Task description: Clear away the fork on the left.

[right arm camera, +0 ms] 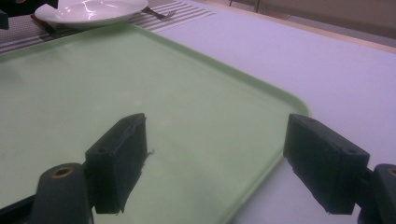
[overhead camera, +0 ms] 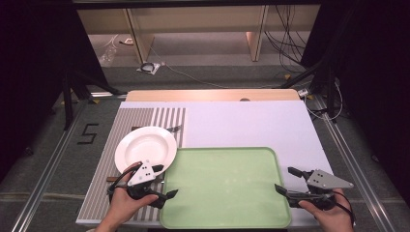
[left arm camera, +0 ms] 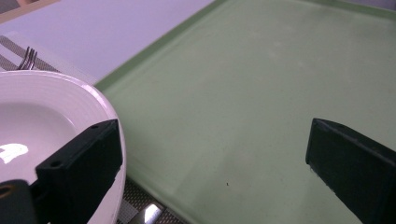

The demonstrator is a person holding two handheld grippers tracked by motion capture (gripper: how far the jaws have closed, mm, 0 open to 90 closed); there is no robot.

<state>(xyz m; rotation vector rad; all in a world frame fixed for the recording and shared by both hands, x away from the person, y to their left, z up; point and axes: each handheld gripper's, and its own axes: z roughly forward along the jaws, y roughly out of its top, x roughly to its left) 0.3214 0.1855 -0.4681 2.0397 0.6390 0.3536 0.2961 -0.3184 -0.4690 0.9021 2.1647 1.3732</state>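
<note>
- Green tray (overhead camera: 225,186): a flat, bare, pale-green rectangle with rounded corners, lying at the near middle of the white table cover (overhead camera: 251,123). Both grippers sit at its short sides, a placing that reads as the approach to a two-handed lift or shift.
- Left gripper (overhead camera: 164,181): hand-held at the tray's left edge, jaws spread wide with nothing between them. In the left gripper view (left arm camera: 215,154) one jaw stands over the plate's rim and the other over the tray floor, so the tray's raised lip lies between them, not yet pinched.
- Right gripper (overhead camera: 286,181): hand-held at the tray's right edge, jaws likewise wide and empty. In the right gripper view (right arm camera: 215,163) they straddle the tray's rounded near corner, one over the green floor and one over the table cover.
- White plate (overhead camera: 146,149): a round, empty, ribbed-rim plate resting on the striped placemat (overhead camera: 104,169), its rim just beside the tray's far left corner; a lift on that side probably needs care.
- Fork (overhead camera: 174,128): lies on the placemat beyond the plate, partly tucked under its rim.
</note>
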